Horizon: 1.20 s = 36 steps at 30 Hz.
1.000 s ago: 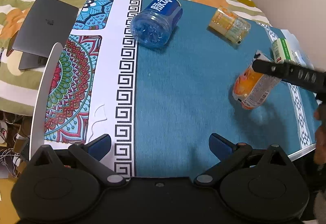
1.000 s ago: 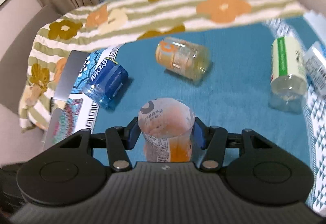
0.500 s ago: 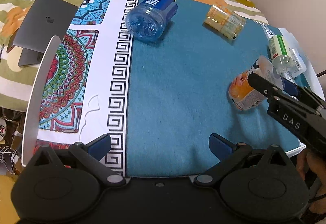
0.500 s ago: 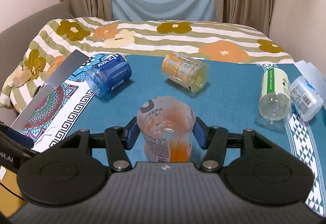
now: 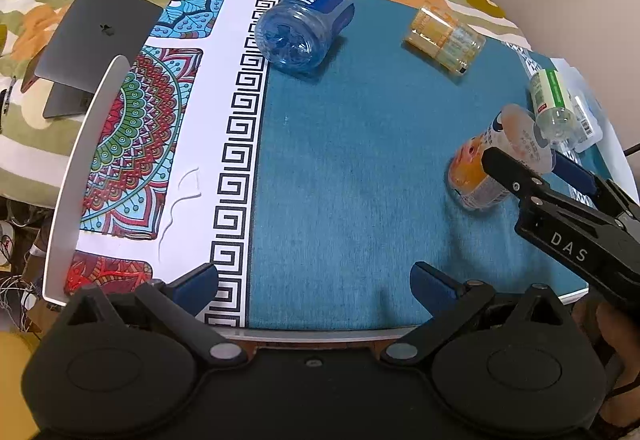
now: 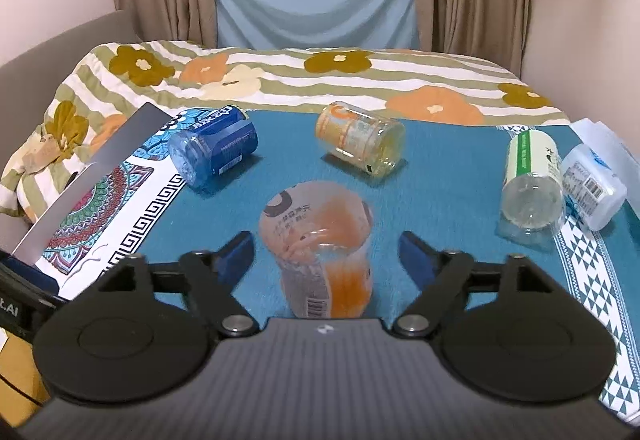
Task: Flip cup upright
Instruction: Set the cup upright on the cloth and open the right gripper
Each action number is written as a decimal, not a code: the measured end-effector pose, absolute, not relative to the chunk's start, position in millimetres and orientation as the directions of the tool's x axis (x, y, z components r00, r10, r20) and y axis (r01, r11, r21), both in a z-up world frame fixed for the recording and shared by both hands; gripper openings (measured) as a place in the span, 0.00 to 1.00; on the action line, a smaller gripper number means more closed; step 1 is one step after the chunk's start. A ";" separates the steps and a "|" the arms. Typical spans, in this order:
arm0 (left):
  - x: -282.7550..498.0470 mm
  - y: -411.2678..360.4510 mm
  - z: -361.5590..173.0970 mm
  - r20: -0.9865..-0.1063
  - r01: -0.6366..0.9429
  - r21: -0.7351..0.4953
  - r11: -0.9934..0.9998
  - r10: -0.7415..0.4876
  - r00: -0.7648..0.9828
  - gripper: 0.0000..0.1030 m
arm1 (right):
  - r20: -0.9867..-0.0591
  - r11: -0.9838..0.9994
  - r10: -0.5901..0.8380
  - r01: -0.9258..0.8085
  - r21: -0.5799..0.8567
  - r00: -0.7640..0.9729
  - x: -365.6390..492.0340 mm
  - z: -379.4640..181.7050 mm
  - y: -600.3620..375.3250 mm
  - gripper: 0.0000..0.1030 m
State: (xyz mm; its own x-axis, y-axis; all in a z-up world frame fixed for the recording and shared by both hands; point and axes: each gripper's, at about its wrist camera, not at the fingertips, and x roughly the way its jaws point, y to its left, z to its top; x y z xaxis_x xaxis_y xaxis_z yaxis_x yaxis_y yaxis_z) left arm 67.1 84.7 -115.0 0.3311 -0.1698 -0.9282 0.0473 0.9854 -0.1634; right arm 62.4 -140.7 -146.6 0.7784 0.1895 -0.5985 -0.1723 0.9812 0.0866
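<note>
An orange-labelled clear plastic cup stands upright on the teal cloth, mouth up. My right gripper is open, its blue pads apart on either side of the cup and clear of it. The cup also shows in the left wrist view, with the right gripper around it. My left gripper is open and empty over the table's near edge.
A blue cup, a yellow cup, a green-labelled cup and a white container lie on their sides further back. A closed laptop leans at the left. A floral blanket lies behind.
My right gripper has opened and let go of the orange cup, which now stands by itself. The left gripper has barely moved.
</note>
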 end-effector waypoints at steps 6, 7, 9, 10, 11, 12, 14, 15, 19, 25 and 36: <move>63.4 82.9 -108.0 -0.922 0.036 -0.159 0.987 -0.161 0.351 1.00 | -0.612 0.986 0.166 -0.139 0.091 0.773 63.0 -145.1 -143.3 1.00; 62.9 81.5 -106.0 -0.921 0.034 -0.153 0.988 -0.155 0.356 1.00 | -0.612 0.987 0.161 -0.136 0.088 0.774 62.3 -142.7 -144.6 1.00; 62.1 78.6 -101.4 -0.920 0.032 -0.148 0.989 -0.149 0.363 1.00 | -0.613 0.986 0.166 -0.141 0.090 0.772 60.8 -137.2 -146.2 1.00; 60.9 76.8 -96.3 -0.917 0.030 -0.147 0.989 -0.147 0.372 1.00 | -0.619 0.985 0.169 -0.144 0.091 0.767 59.8 -133.8 -147.4 1.00; 60.0 75.1 -91.0 -0.913 0.029 -0.147 0.989 -0.147 0.382 1.00 | -0.625 0.985 0.171 -0.146 0.093 0.762 59.1 -130.1 -148.8 1.00; 58.7 73.0 -84.7 -0.908 0.031 -0.145 0.989 -0.146 0.394 1.00 | -0.631 0.984 0.176 -0.149 0.096 0.755 57.8 -125.5 -150.9 1.00; 55.5 67.5 -70.4 -0.895 0.035 -0.128 0.991 -0.131 0.427 1.00 | -0.642 0.983 0.183 -0.155 0.101 0.745 53.4 -113.3 -156.1 1.00; 54.4 64.9 -64.7 -0.889 0.038 -0.117 0.992 -0.122 0.441 1.00 | -0.645 0.983 0.182 -0.153 0.101 0.742 50.3 -105.0 -159.4 1.00; 44.6 49.7 -35.6 -0.852 0.061 -0.069 0.996 -0.091 0.516 1.00 | -0.673 0.987 0.157 -0.126 0.095 0.722 40.2 -72.2 -175.4 1.00; 27.0 29.8 -14.7 -0.810 0.100 -0.027 0.995 -0.081 0.581 1.00 | -0.752 0.997 0.079 -0.055 0.057 0.655 26.2 -32.9 -206.9 1.00; -0.3 4.1 -5.4 -0.774 0.107 0.002 0.994 -0.066 0.629 1.00 | -0.815 1.000 0.024 0.000 0.029 0.579 4.3 -33.1 -239.5 1.00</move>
State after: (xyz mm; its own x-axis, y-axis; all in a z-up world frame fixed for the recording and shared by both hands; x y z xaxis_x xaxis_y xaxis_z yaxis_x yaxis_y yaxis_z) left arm -0.3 4.1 -5.4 0.6294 -0.0658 -0.7743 0.1069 0.9943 0.0023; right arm 4.3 -239.5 -33.1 0.5794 0.0238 -0.8147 -0.0002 0.9996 0.0290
